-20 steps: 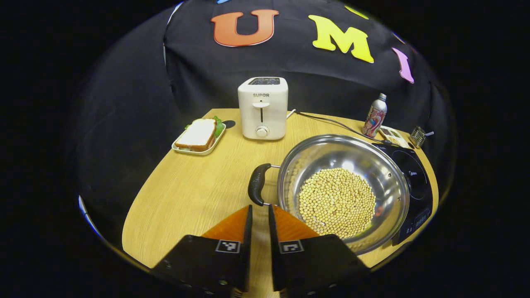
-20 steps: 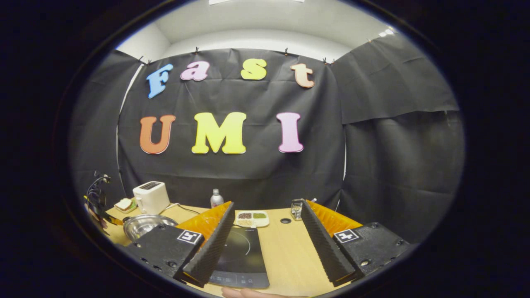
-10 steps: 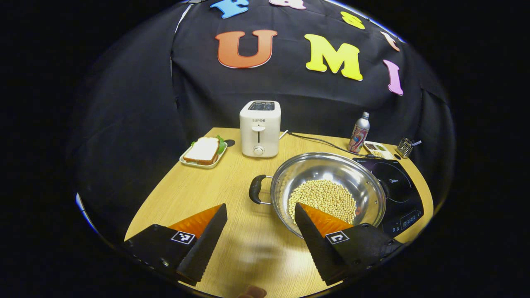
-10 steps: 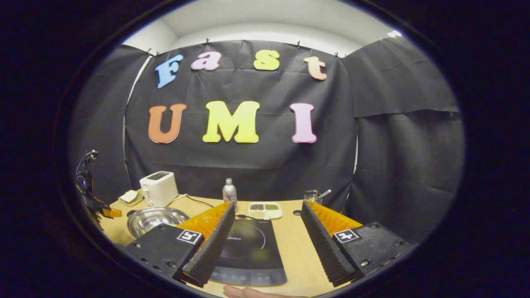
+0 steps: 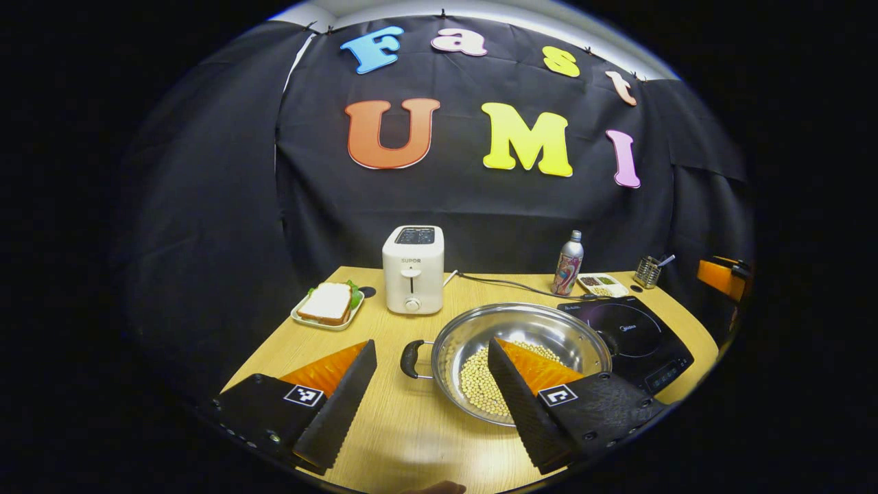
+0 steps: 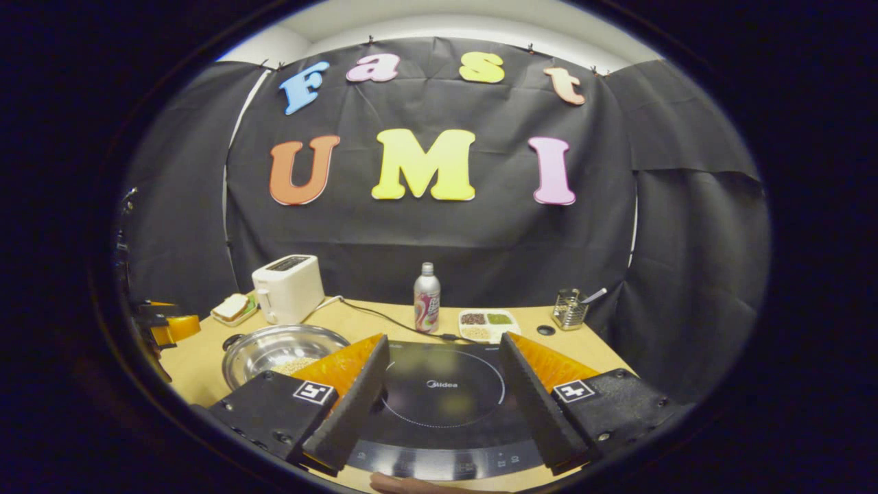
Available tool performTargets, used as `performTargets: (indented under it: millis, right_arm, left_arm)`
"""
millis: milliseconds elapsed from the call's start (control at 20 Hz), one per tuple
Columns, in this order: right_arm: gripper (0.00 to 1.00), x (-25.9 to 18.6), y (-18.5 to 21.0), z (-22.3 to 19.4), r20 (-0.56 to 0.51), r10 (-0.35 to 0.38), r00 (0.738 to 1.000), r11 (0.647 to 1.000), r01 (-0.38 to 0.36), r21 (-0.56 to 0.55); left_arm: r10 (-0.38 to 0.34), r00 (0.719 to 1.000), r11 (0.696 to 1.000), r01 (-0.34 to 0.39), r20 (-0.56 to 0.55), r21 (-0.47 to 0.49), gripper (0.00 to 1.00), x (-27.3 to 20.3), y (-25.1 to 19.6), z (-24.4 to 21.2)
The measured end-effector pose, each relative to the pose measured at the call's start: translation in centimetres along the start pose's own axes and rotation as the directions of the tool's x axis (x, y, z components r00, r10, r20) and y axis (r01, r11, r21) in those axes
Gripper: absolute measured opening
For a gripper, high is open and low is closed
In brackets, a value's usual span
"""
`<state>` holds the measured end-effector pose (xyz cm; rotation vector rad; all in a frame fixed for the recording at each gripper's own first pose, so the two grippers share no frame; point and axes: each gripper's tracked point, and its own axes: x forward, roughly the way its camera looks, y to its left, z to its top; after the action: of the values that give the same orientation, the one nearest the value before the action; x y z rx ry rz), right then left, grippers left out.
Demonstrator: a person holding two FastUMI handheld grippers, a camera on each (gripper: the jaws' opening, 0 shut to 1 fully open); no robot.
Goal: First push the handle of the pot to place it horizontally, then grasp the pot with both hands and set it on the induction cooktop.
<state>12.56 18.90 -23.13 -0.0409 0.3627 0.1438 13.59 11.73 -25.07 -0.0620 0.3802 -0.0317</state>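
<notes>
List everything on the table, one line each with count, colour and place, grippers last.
Pot: one, steel, holding pale beans, left of the cooktop.
Pot handle: one, black, on the pot's left side.
Induction cooktop: one, black, near edge on the right.
Toaster: one, white, at the back.
Sandwich tray: one, pale, left of the toaster.
Bottle: one, silver, patterned, behind the cooktop.
Divided dish: one, white, beside the bottle.
Wire holder: one, metal, back right.
Table: one, light wood.
Left gripper: open, before the pot.
Right gripper: open, over the cooktop.

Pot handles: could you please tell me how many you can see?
1: a handle on the pot's left side. An opposite one may be hidden by the rim.
</notes>
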Motion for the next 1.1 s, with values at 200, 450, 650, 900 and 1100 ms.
performTargets:
  millis: [200, 450, 650, 900, 1100]
  right_arm:
    - [0.97, 3.6, 3.3, -3.0, -0.084, 0.026, 0.996, 1.0, -0.025, 0.016]
    - [0.98, 8.0, 6.3, -7.1, -0.212, 0.065, 0.975, 0.998, -0.06, 0.032]
    - [0.97, 10.0, 7.1, -10.0, -0.298, 0.068, 0.952, 0.998, -0.059, 0.036]
    - [1.0, 11.1, 9.4, -13.2, -0.38, 0.117, 0.918, 0.993, -0.101, 0.062]
    - [1.0, 11.3, 10.1, -13.9, -0.4, 0.135, 0.907, 0.989, -0.101, 0.104]
  left_arm:
    - [-0.003, 0.999, 1.0, 0.003, -0.044, -0.004, 0.98, 2.4, 0.2, -1.6]
    - [-0.016, 0.991, 0.999, 0.02, -0.134, 0.031, 0.98, 6.1, -0.1, -3.8]
    - [-0.005, 0.98, 0.998, 0.018, -0.197, 0.062, 0.98, 8.6, 0.0, -5.2]
    - [0.004, 0.962, 0.994, 0.026, -0.274, 0.105, 0.98, 10.8, 0.4, -7.5]
    - [0.01, 0.947, 0.993, 0.029, -0.32, 0.117, 0.9, 12.0, 0.8, -9.1]
